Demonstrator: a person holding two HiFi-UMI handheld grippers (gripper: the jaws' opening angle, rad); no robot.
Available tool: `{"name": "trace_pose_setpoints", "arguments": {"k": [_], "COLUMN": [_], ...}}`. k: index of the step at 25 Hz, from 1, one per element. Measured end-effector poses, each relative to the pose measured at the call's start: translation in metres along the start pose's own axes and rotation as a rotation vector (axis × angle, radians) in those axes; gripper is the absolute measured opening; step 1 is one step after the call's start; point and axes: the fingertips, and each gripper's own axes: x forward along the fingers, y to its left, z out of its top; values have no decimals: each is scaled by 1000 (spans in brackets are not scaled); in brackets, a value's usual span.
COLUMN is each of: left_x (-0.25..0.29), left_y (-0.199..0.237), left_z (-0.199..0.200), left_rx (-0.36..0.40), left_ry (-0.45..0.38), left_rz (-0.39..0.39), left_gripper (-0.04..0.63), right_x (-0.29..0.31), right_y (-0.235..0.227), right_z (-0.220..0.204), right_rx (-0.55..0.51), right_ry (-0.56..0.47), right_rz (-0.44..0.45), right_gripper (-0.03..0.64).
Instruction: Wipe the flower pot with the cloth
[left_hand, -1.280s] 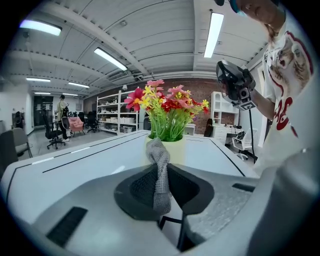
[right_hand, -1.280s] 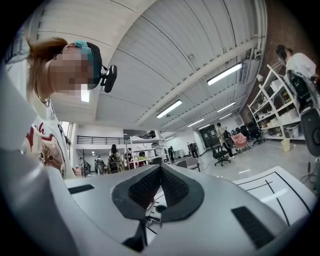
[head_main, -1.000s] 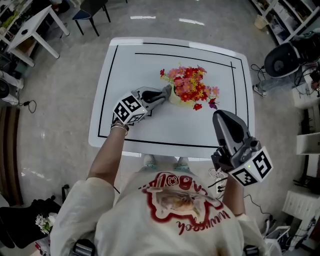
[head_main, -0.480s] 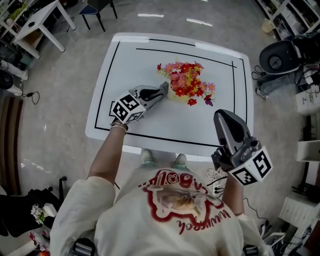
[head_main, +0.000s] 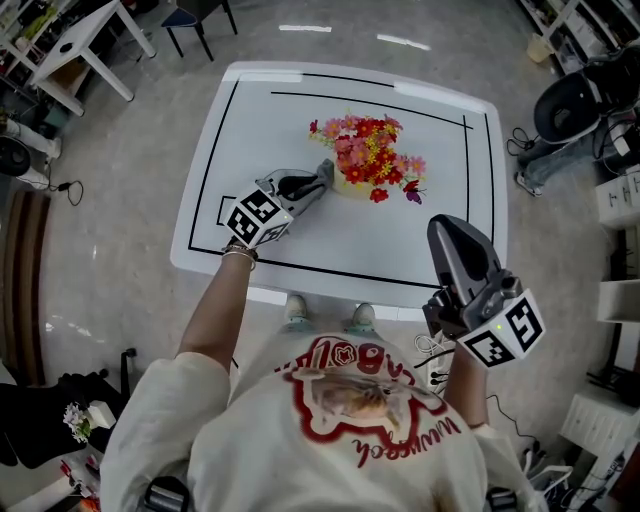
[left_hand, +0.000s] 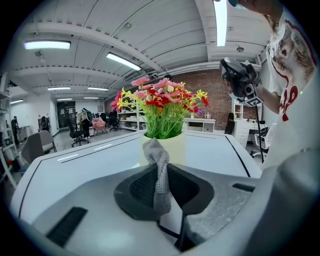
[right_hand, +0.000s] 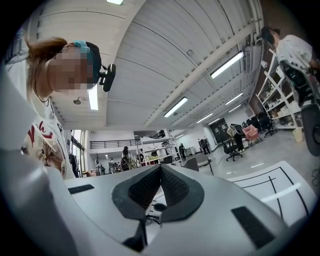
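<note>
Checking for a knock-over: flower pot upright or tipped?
Upright. In the left gripper view the flower pot stands on the table, flowers pointing straight up.

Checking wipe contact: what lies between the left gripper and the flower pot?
Only the cloth, pinched by the left gripper, its tip at the pot; the left gripper view shows it.

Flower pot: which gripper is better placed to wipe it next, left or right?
Left. The left gripper has its jaws shut on the cloth, whose tip is right up against the flower pot. The right gripper is shut with nothing in it and hangs by the table's near edge, away from the pot.
</note>
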Motion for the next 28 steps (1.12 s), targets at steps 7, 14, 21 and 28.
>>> {"name": "trace_pose_setpoints", "arguments": {"k": [7, 14, 21, 28], "left_x": [1, 1, 3, 5], "left_y": [-5, -10, -17, -27], "left_z": [0, 2, 3, 5], "left_rx": [-8, -36, -61, -71], "left_ry": [1, -16, -34, -30], "left_rz": [28, 46, 52, 38], "left_gripper": [55, 55, 55, 55], "right_x": [-4, -5, -5, -4], "right_y": [-2, -3, -5, -3], "right_z": [1, -1, -1, 3], "right_rx": [2, 9, 9, 7], "right_ry": [-4, -3, 4, 4], "right_rz": [5, 16, 32, 48], "right_gripper": [0, 0, 0, 0]}}
